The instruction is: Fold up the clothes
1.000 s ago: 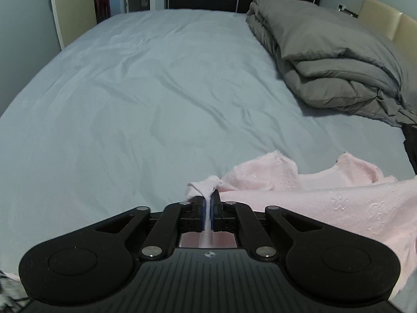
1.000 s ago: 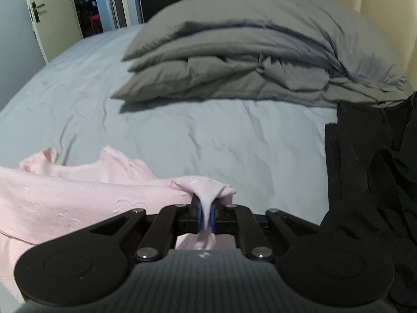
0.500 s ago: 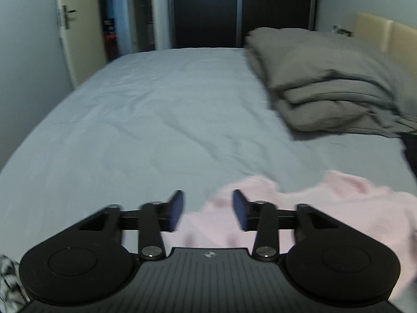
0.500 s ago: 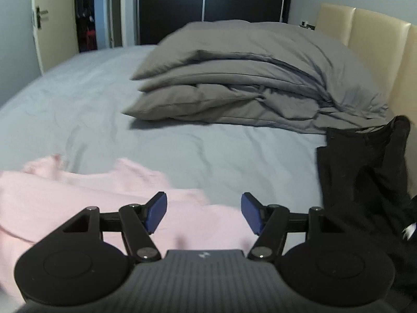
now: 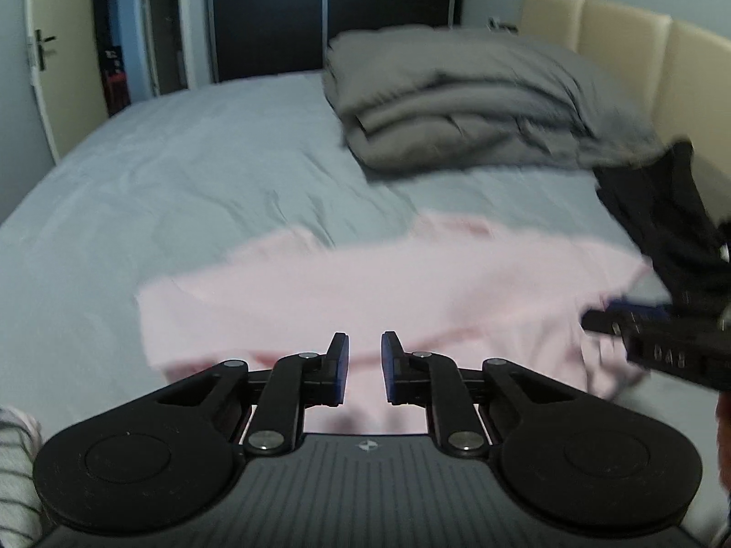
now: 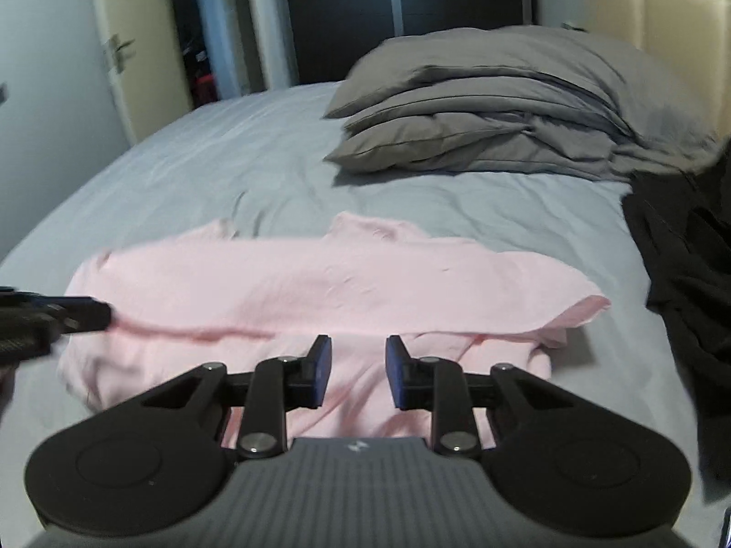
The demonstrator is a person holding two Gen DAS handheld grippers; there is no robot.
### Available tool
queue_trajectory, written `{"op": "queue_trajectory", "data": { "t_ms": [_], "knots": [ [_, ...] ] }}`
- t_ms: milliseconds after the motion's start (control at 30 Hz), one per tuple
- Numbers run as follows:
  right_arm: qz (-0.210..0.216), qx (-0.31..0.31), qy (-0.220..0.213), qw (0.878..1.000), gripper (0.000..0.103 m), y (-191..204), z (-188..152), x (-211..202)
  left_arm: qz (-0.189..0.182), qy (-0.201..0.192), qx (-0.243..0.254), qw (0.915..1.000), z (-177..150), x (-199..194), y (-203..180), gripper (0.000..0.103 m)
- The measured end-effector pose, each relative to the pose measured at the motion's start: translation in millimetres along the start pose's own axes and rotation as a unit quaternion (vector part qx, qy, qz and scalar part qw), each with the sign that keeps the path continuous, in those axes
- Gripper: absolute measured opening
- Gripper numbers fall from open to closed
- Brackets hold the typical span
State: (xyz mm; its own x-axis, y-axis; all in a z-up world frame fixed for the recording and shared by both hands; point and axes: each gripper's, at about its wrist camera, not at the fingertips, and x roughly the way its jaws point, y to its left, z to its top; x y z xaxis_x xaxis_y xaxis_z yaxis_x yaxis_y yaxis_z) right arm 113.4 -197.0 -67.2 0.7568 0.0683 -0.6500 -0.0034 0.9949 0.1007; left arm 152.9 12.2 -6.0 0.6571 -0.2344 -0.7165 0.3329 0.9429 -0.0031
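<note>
One pink top [image 5: 388,292] lies mid-frame in the left view, on the bed [image 5: 182,182]; left gripper [image 5: 364,365] closing, nothing between its jaws. Right view: right gripper [image 6: 358,372] likewise closing, empty. Soft, light cloth; probably best pinched at its edges.

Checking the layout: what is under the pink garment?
The pink garment lies flat on the grey bedsheet, which shows all around it. Its near part is folded over itself. Whether anything else lies beneath is covered by the cloth.
</note>
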Motion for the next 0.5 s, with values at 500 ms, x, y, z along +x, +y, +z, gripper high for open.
{"op": "queue_trajectory", "data": {
  "t_ms": [500],
  "knots": [
    [0.036,-0.008,0.083,0.996,0.03,20.9,-22.3,35.7,-0.013,0.06,0.005,0.9981,-27.9,50.3,-12.7,0.013]
  ]
}}
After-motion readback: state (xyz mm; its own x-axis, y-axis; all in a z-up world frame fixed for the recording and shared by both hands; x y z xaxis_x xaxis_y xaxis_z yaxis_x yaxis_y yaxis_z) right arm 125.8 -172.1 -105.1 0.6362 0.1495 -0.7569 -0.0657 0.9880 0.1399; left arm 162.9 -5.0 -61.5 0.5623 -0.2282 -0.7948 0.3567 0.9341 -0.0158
